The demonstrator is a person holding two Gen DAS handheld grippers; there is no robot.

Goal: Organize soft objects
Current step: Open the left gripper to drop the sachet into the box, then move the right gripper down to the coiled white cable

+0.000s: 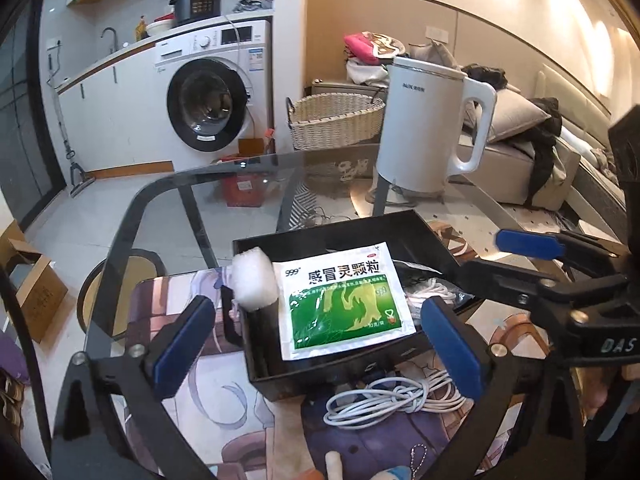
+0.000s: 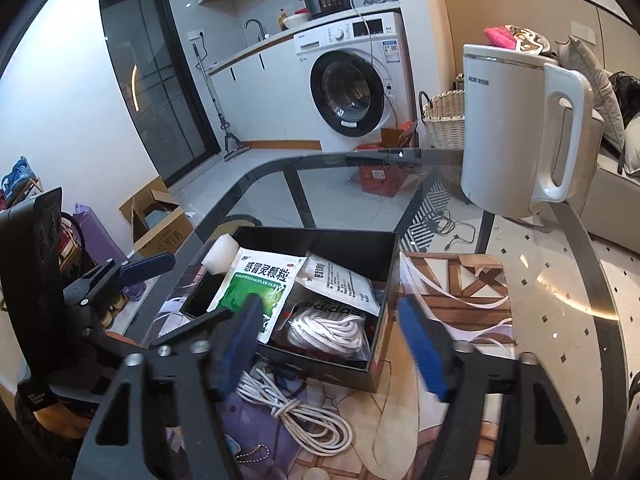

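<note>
While both hand-held grippers hang spread wide and hold nothing, the left hand-held gripper (image 1: 316, 350) and right hand-held gripper (image 2: 332, 344) sit by a white cord (image 2: 298, 416) on the tabletop (image 2: 552, 280). Just past it, the black box (image 2: 380, 276) holds a green packet (image 1: 346, 300) (leaning on the divider), foam roll (image 1: 256, 280) and bagged rope (image 2: 328, 332). Farther back stands a white kettle (image 1: 430, 128).

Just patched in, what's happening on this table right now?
Both grippers hover open and empty over the black box on the glass table. Already in the box: a green medicine sachet, a white foam block and a bagged white cord. A coiled white cable lies outside on the mat, near the left gripper.
</note>
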